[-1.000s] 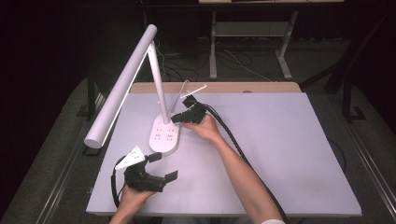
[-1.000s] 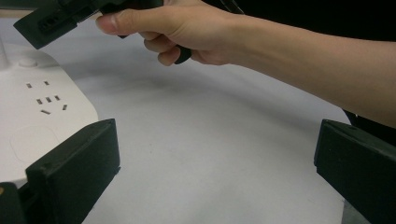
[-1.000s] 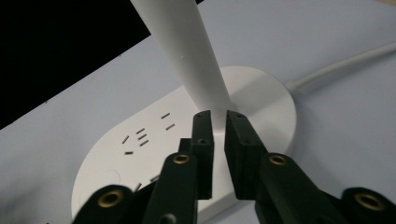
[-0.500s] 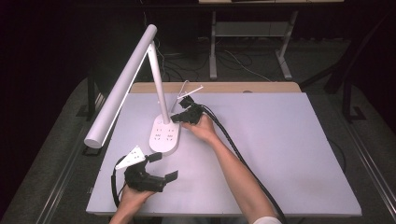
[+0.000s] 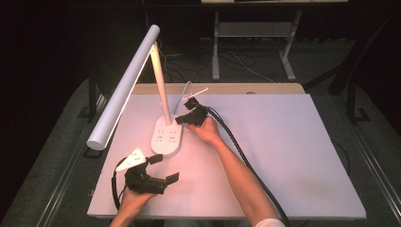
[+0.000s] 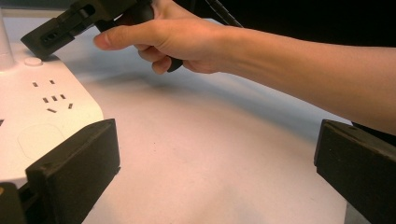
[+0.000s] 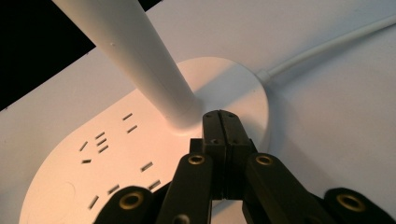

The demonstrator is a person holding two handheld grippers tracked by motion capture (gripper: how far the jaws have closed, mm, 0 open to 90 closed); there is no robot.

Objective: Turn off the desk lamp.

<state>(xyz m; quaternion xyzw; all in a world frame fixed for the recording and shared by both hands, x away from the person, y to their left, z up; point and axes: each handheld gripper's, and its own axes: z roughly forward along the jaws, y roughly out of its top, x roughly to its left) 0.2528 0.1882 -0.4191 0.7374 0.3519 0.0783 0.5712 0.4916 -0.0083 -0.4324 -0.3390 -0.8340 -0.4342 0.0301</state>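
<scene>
The right gripper (image 7: 220,122), jaws pressed together, rested on the white plastic socket-studded lamp base (image 7: 116,154). The left gripper (image 5: 161,168) gaped wide. No lettering was legible.

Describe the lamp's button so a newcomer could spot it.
Start at the white desk lamp on the table and follow its stem to the oval base. The small round button sits by the stem foot, raised and circular, unlike the slotted sockets.

Lamp (image 5: 161,127) stands left on the table (image 5: 283,156).
</scene>
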